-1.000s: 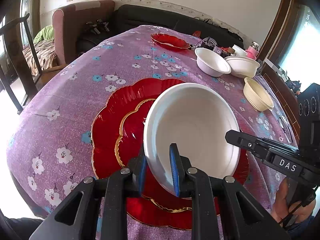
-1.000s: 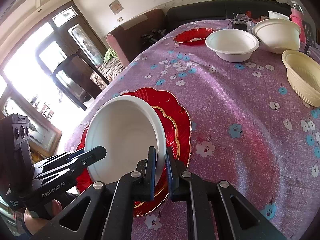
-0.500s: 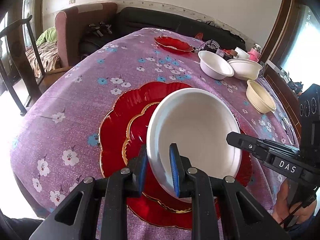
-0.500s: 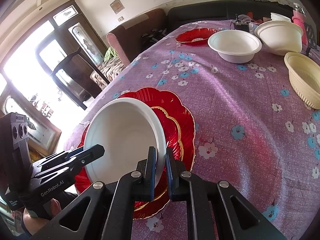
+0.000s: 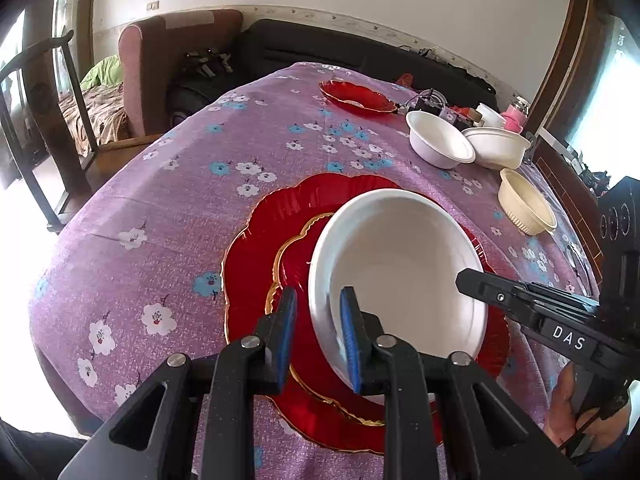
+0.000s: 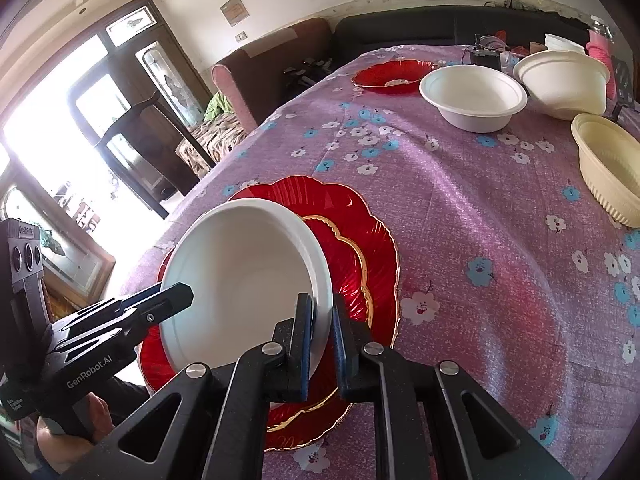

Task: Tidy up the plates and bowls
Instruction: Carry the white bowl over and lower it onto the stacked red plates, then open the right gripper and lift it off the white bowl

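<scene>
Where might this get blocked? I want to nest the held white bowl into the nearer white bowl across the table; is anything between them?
Nothing visible: only bare purple floral tablecloth separates the held white bowl from the nearer white bowl.

The surface is covered by a woven, slightly shiny purple cloth (image 5: pixel 168 208); glossy, ribbed red plates (image 5: pixel 276 216) and a matt, smooth white bowl (image 5: pixel 400 264) are seen.

pale walls, a brown armchair (image 5: pixel 160 64), black sofa (image 6: pixel 440 28), bright glazed doors (image 6: pixel 80 120).
</scene>
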### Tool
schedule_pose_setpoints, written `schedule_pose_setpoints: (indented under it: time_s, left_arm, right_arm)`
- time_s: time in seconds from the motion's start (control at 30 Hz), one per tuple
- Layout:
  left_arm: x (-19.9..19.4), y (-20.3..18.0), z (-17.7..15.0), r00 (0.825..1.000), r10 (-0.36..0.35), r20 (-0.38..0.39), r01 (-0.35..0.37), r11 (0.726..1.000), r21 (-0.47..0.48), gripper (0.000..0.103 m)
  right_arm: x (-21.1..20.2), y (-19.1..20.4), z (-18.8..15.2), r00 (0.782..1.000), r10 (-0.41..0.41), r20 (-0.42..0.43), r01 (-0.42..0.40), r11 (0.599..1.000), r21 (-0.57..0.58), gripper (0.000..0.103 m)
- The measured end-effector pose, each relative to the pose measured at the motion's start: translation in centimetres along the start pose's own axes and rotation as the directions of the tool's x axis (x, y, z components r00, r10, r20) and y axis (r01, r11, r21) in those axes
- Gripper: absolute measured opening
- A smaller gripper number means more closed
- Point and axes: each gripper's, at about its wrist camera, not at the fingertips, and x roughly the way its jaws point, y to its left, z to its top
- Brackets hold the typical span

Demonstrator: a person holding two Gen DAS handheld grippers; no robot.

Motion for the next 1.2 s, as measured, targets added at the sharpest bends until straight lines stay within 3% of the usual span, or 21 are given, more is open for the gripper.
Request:
schedule_pose_setpoints:
  time_s: [0.17, 0.23, 0.3, 0.33, 0.63, 0.7, 1.2]
  left_arm:
    - [-0.4, 0.1, 0.0, 1.0, -0.004, 0.014, 0.004, 1.0, -0.008, 0.029]
    - [-0.7, 0.2, 0.0, 1.0, -0.003, 0.021, 0.003, 1.0, -0.011, 0.035]
    - [-0.8, 0.2, 0.0, 1.0, -0.003, 0.025, 0.003, 1.0, -0.013, 0.035]
    - [-0.9, 0.2, 0.0, 1.0, -0.003, 0.027, 0.003, 1.0, -0.014, 0.035]
    - [-2.0, -0.2, -0.1, 0.998, -0.005, 0.062, 0.005, 1.0, -0.009, 0.043]
    - [-1.8, -0.2, -0.1, 0.998, 0.005, 0.062, -0.004, 1.0, -0.009, 0.046]
    - [-2.4, -0.8, 0.1, 0.997, 0.003, 0.076, -0.002, 1.0, -0.008, 0.046]
  right_arm:
    - [-0.7, 0.3, 0.1, 1.0, -0.012, 0.012, 0.012, 1.0, -0.013, 0.015]
    - [-1.0, 0.4, 0.2, 1.0, -0.018, 0.019, 0.019, 1.0, -0.018, 0.024]
    - [-1.4, 0.4, 0.2, 0.999, -0.021, 0.032, 0.022, 1.0, -0.016, 0.037]
    - [-1.7, 0.3, 0.2, 0.999, -0.021, 0.039, 0.022, 1.0, -0.016, 0.038]
    - [-3.7, 0.4, 0.2, 0.996, -0.036, 0.085, 0.038, 0.999, -0.019, 0.043]
    - [-4.0, 0.5, 0.2, 0.994, -0.048, 0.102, 0.052, 0.998, -0.031, 0.057]
    - [-5.6, -1.5, 0.2, 0.989, -0.059, 0.132, 0.057, 0.998, 0.023, 0.058]
